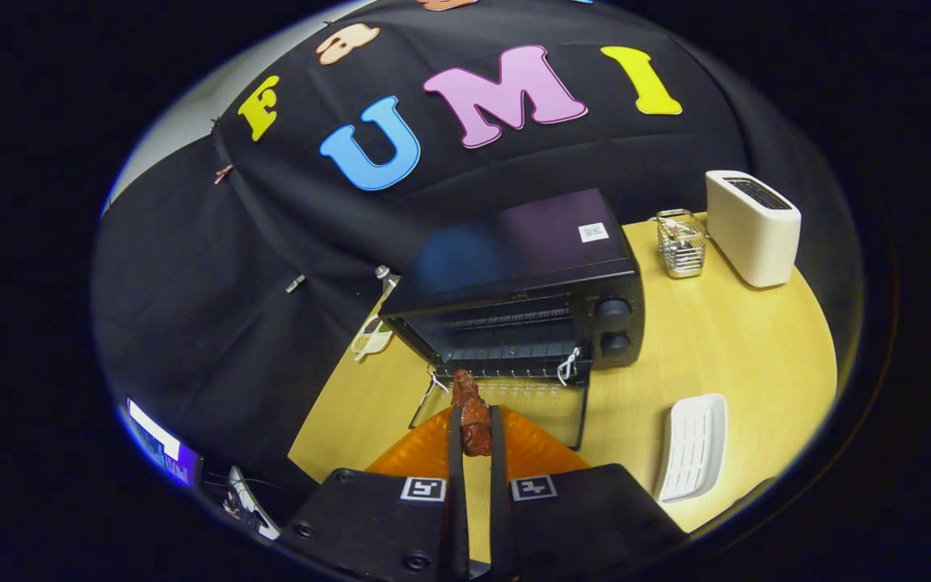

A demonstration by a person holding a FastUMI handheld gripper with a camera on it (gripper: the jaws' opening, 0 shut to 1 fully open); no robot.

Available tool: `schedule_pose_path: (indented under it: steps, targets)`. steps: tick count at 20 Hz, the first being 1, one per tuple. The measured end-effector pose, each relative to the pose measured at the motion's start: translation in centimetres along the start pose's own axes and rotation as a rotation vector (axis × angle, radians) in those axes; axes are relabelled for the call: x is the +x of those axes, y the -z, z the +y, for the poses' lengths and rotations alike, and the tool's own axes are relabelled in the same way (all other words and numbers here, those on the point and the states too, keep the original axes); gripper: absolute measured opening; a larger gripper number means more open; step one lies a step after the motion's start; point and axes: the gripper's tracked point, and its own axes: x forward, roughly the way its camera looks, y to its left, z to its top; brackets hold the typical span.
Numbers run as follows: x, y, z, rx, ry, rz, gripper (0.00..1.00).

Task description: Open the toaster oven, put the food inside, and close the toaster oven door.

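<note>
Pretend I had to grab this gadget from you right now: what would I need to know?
Gripper: shut on the piece of food, a reddish-brown chunk held between the fingers, above the orange plate.
Toaster oven: straight ahead on the wooden table, its glass door already folded down flat, the rack inside in view.
Done: oven opened, food picked up.
Left: carry the food forward over the door, set it on the rack, let go, then swing the door up until it closes.
Nearby: white toaster, wire basket, white dish.
</note>
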Motion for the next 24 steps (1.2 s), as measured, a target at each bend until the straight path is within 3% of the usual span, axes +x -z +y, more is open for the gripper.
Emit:
schedule_pose_path:
  steps: [7, 17, 19, 23, 24]
  targets:
    - [8.4, -1.2, 0.4, -0.014, 0.064, -0.097, 0.14]
    - [16.8, -1.5, -2.6, 0.128, 0.121, -0.1, 0.14]
    - [17.2, -1.8, -3.8, 0.106, 0.183, -0.116, 0.17]
    - [16.7, -0.8, -7.0, 0.027, 0.329, -0.081, 0.38]
    - [16.2, -0.8, -7.3, 0.01, 0.344, -0.081, 0.48]
